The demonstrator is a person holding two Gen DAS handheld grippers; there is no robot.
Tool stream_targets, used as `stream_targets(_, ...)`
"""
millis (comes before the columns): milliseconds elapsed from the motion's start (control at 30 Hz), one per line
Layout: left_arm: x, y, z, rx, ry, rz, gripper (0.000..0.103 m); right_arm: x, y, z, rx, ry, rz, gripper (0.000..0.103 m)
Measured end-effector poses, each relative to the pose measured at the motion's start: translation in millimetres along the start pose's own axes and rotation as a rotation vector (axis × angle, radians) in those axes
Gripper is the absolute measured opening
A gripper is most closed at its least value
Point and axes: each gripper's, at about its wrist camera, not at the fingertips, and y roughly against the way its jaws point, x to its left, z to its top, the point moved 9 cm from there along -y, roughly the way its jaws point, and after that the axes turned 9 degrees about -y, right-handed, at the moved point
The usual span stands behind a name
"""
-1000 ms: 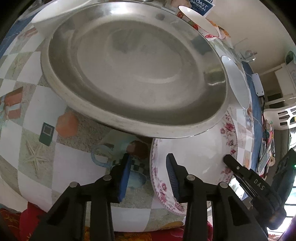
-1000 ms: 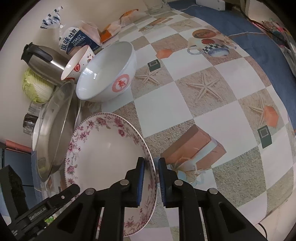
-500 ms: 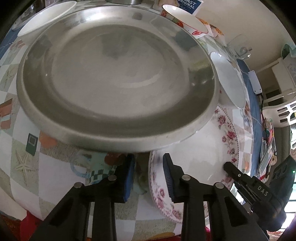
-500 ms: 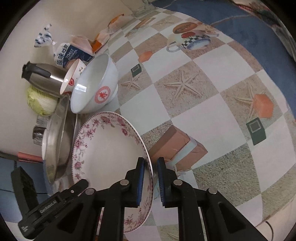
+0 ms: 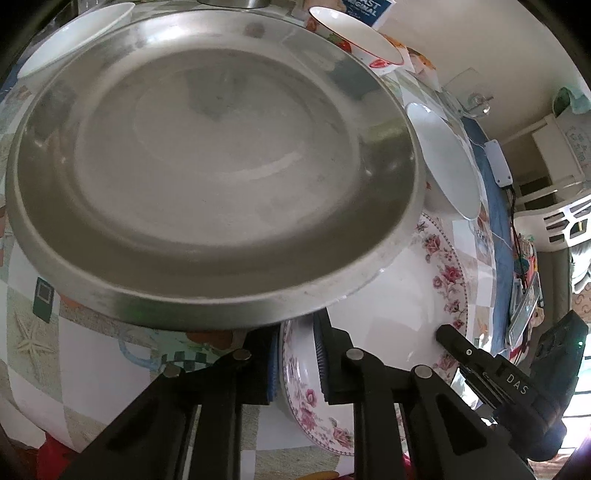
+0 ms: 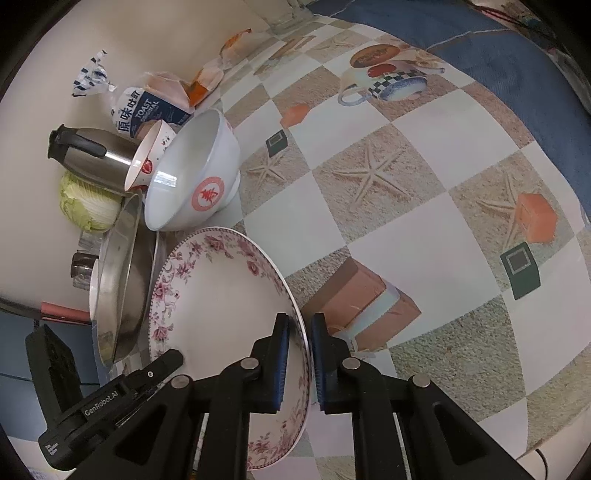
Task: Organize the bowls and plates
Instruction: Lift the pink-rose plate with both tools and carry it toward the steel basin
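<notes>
A floral plate (image 6: 221, 295) with pink roses on its rim is held tilted above the table. My right gripper (image 6: 297, 362) is shut on its near rim. My left gripper (image 5: 295, 365) straddles the opposite rim (image 5: 303, 391), its jaws close on either side of it. A large steel plate (image 5: 207, 166) fills the left wrist view, its edge overlapping the floral plate; it shows edge-on in the right wrist view (image 6: 122, 280). A white bowl with a red emblem (image 6: 195, 177) and a small strawberry bowl (image 6: 147, 155) stand behind.
A steel kettle (image 6: 92, 155), a cabbage (image 6: 88, 206) and a toast bag (image 6: 147, 107) line the wall. Another white bowl (image 5: 74, 33) sits beyond the steel plate. The patterned tablecloth (image 6: 406, 184) spreads to the right.
My left gripper has moved forward onto the floral plate's rim and its jaws have narrowed around it. The right gripper still holds the plate, which has tilted up a little.
</notes>
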Motion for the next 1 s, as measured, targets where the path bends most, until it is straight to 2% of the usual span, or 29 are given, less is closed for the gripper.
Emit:
stream_targets(167,-11,-2,-8,0.017,-0.03,-0.023,0.017,-9,6,1,-0.014,-0.014,-0.024,0.013)
stream_targets(433,-12,-11,2,0.015,-0.013,-0.057,0.016,-16,7,3,-0.003,-0.042,0.019,0.013)
stream_targets(667,-15,-6,7,-0.003,-0.077,-0.026,0.017,-11,8,2,-0.02,-0.005,-0.01,0.013)
stream_targets(1000,-37,3,7,-0.036,-0.166,-0.035,0.015,-20,22,8,-0.061,-0.011,-0.028,0.012)
